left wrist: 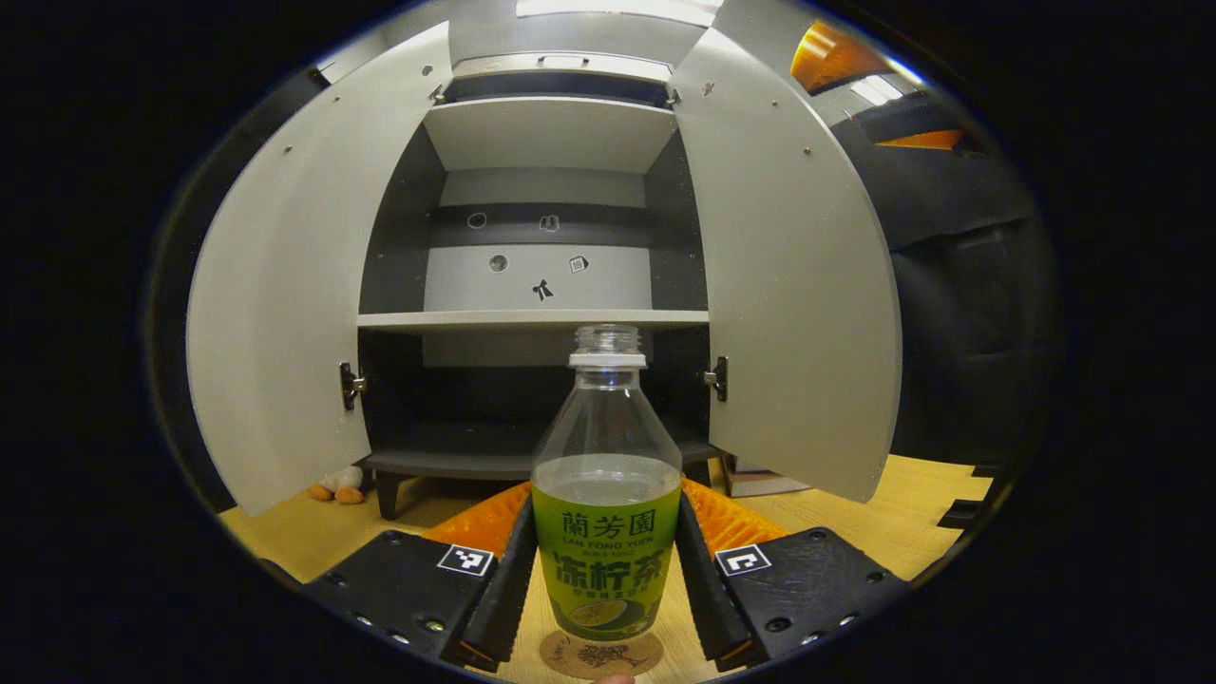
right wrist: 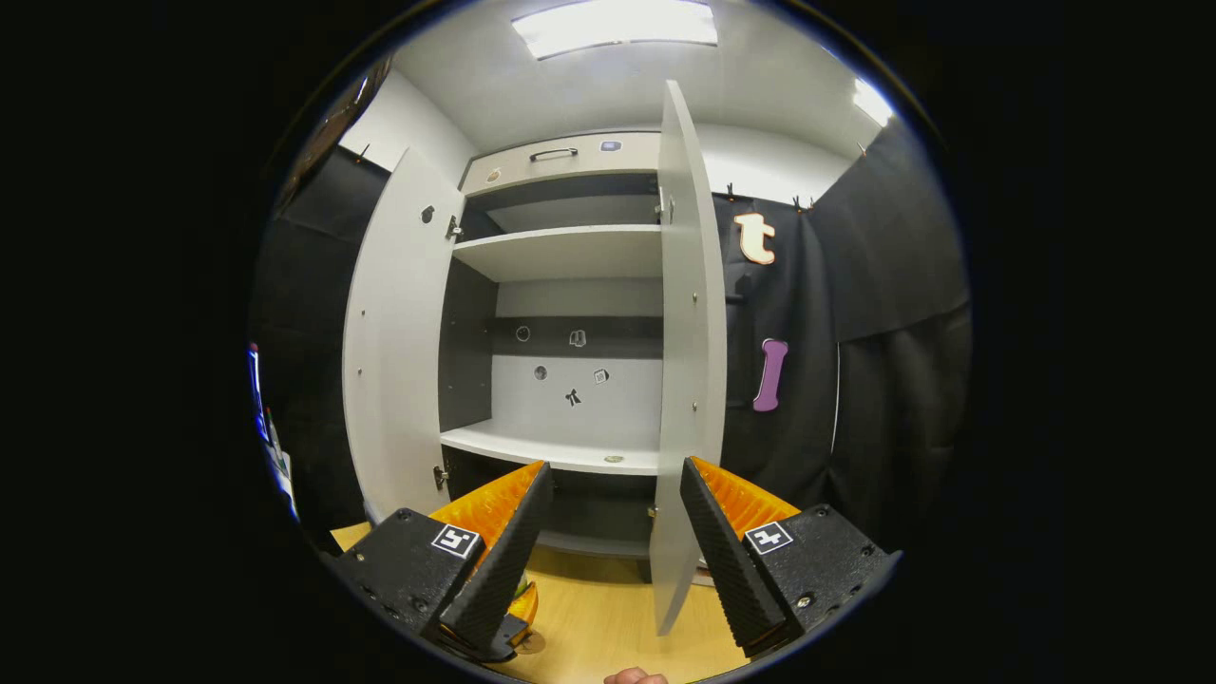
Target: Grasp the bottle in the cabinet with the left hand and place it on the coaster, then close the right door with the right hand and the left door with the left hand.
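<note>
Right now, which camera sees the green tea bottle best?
The left gripper view: the bottle stands upright, front and centre, between that gripper's fingers, on the coaster. The right gripper view faces the cabinet instead.

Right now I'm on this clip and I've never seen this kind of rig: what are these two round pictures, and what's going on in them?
There is no robot arm here. A person carries a two-finger gripper in each hand, and a fisheye camera rides on each, looking along its fingers.

In the left gripper view, the left gripper has its black fingers at either side of a bottle with a green label. The bottle stands on a round coaster on the wooden table. Whether the fingers press on it, I cannot tell.

In the right gripper view, the right gripper is open and holds nothing.

Ahead stands a grey cabinet, its left door and right door both open.
</note>
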A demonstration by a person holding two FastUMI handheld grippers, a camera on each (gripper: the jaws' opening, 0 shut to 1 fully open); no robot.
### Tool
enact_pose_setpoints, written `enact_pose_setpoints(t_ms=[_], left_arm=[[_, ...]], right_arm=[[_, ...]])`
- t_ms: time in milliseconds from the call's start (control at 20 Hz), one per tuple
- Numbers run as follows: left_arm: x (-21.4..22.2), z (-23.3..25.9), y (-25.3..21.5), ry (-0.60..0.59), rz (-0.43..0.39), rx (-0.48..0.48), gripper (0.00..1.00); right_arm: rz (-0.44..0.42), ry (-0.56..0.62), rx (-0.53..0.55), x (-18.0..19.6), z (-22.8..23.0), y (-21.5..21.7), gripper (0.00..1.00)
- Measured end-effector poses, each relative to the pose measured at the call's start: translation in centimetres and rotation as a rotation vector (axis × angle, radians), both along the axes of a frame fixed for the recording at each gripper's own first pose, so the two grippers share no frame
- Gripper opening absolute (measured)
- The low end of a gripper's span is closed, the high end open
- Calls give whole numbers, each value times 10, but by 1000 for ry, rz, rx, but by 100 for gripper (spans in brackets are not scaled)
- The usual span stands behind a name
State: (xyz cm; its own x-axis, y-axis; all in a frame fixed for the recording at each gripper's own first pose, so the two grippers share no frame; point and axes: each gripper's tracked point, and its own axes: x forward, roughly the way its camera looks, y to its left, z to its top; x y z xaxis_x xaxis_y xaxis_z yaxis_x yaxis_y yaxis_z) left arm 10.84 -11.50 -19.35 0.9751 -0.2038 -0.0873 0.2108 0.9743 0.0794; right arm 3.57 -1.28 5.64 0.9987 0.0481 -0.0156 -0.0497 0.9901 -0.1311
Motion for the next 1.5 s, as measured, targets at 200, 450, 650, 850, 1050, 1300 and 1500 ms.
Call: enact_pose_setpoints(t_ms=[200, 450, 650, 850, 1050, 1300, 1500], left_arm=[[-11, -33, 5, 5, 60, 43, 70], [-12, -50, 10, 33, 82, -14, 69], [-12, -49, 10, 54, 60, -41, 75], [-12, -45, 11, 50, 55, -40, 92], [-19, -20, 7, 40, 35, -84, 95], [-27, 50, 12, -43, 39, -147, 94], [-36, 105, 15, -42, 10, -168, 94]], right_arm=[[-31, 18, -2, -2, 2, -8, 84], [-43, 36, -24, -6, -4, -9, 84], [-41, 48, 0, -5, -8, -9, 84], [-50, 46, -2, -4, -8, -13, 84], [-42, 33, 3, -6, -2, -17, 84], [-27, -24, 35, -5, 33, -34, 84], [-136, -112, 15, 8, 87, -94, 84]])
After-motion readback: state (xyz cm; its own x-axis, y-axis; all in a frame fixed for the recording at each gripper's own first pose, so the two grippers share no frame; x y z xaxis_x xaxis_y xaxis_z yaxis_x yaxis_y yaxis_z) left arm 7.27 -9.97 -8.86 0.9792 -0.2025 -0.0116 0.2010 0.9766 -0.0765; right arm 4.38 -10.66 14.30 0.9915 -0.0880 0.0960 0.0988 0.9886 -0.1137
